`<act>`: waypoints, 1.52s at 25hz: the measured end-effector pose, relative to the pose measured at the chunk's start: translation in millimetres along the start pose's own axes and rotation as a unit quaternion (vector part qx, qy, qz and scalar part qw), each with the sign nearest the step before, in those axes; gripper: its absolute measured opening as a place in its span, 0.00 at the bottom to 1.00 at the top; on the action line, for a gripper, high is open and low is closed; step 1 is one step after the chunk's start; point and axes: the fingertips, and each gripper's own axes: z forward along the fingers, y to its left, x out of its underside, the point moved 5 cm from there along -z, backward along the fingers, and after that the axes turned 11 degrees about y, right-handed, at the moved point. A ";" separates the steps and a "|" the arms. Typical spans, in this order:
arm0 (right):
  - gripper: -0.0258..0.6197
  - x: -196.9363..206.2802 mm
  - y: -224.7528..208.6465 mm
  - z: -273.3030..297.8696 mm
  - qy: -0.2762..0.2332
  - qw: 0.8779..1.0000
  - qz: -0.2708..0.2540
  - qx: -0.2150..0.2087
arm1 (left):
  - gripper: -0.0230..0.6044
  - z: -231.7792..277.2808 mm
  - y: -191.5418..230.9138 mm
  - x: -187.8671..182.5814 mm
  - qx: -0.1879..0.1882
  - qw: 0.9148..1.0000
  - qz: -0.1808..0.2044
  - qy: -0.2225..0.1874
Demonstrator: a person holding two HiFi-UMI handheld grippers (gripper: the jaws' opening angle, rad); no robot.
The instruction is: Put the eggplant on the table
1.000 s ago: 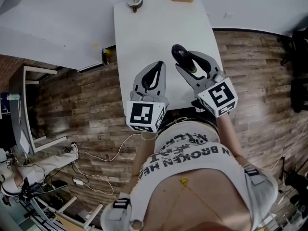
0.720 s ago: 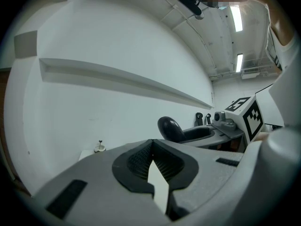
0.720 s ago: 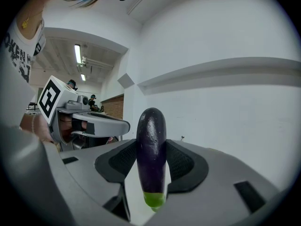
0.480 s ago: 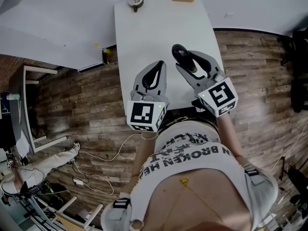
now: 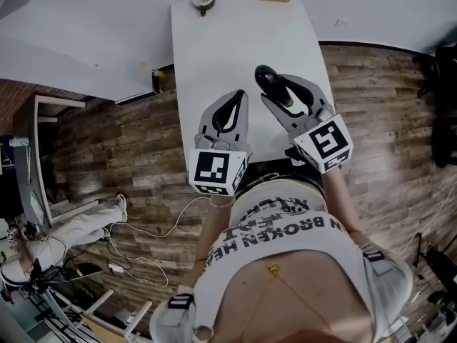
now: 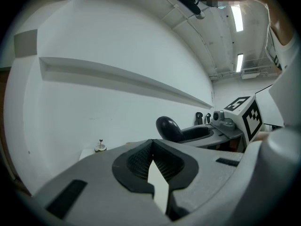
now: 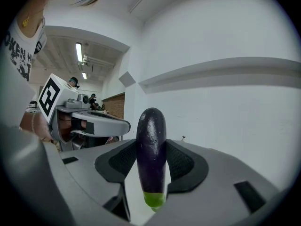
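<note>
Neither of my grippers has shifted; only a bystander's leg (image 5: 86,221) at eight o'clock moved. My right gripper (image 7: 151,169) pinches the glossy dark-purple eggplant (image 7: 151,145) over the white rectangular table (image 5: 214,48), at one o'clock from my closed, empty left gripper (image 6: 151,166). Setting it down and letting go remain.

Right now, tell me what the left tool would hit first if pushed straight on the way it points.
Probably nothing but the bare white table: the left tool points along it, slightly downward. The small knobbed object sits left of that line, though depth is unclear.
</note>
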 end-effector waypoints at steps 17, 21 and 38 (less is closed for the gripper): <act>0.35 9.2 5.9 26.9 0.036 0.999 -0.012 -0.011 | 0.04 -0.1 19.5 11.8 -0.005 1.000 -0.017 0.010; 0.35 18.1 9.3 35.6 0.056 0.998 -0.026 -0.018 | 0.04 -2.7 22.8 16.8 -0.008 1.000 -0.023 0.015; 0.35 62.4 24.8 81.8 0.127 0.989 -0.033 -0.069 | 0.04 -17.2 43.7 41.4 -0.044 0.997 -0.053 0.044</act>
